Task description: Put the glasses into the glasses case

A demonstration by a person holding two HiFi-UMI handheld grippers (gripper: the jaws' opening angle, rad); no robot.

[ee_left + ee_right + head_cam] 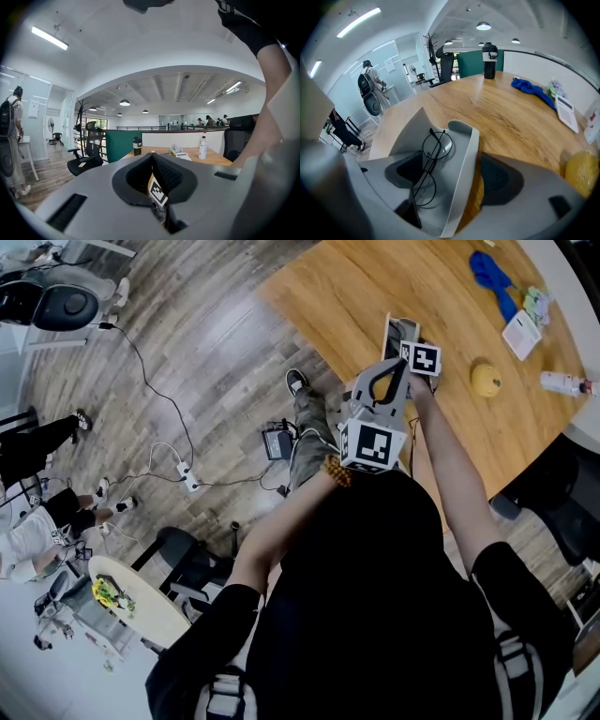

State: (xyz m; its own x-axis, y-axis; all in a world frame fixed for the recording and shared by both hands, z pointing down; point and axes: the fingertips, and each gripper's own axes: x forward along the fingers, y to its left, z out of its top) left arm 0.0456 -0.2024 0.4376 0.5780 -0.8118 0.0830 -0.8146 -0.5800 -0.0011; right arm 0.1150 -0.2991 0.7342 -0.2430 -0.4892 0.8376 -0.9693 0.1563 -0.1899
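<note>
Glasses (431, 164) lying inside open case (460, 130) on bench (506, 108); right tool (452, 161) spread wide astride case wall, left tool (151, 157) closed, empty, off case. Best withdrawn straight, sparing frames.

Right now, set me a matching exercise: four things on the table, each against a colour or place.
Things:
1. glasses
2. cloth
3. tumbler
4. round fruit

Colour or place:
A. yellow
B. blue
C. standing upright at the table's far edge
D. lying in the open glasses case

Pairs: 1-D, 2-B, 3-C, 4-A
</note>
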